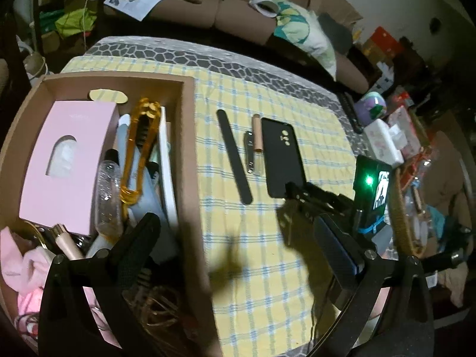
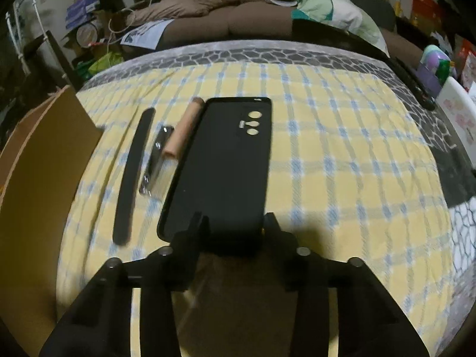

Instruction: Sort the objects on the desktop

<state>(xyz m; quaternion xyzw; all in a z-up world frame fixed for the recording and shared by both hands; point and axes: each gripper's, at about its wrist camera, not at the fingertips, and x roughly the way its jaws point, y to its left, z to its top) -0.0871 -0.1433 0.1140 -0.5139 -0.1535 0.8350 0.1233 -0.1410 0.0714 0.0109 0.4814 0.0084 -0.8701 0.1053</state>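
Two right gripper [image 2: 233, 223] fingers clamp the black phone case's [image 2: 223, 163] near end; nail file [image 2: 134, 175], clippers [image 2: 156, 160] lie beside it. Left gripper [image 1: 238, 232] fingers stand wide, empty.

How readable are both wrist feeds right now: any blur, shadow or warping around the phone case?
Left wrist view: dim, edges bowed by the fisheye, cardboard box contents smeared, gripper shadows dark on the checked cloth. Right wrist view: black phone case fairly sharp, nail file slightly blurred, shadow pooled under the right gripper at the case's near end.
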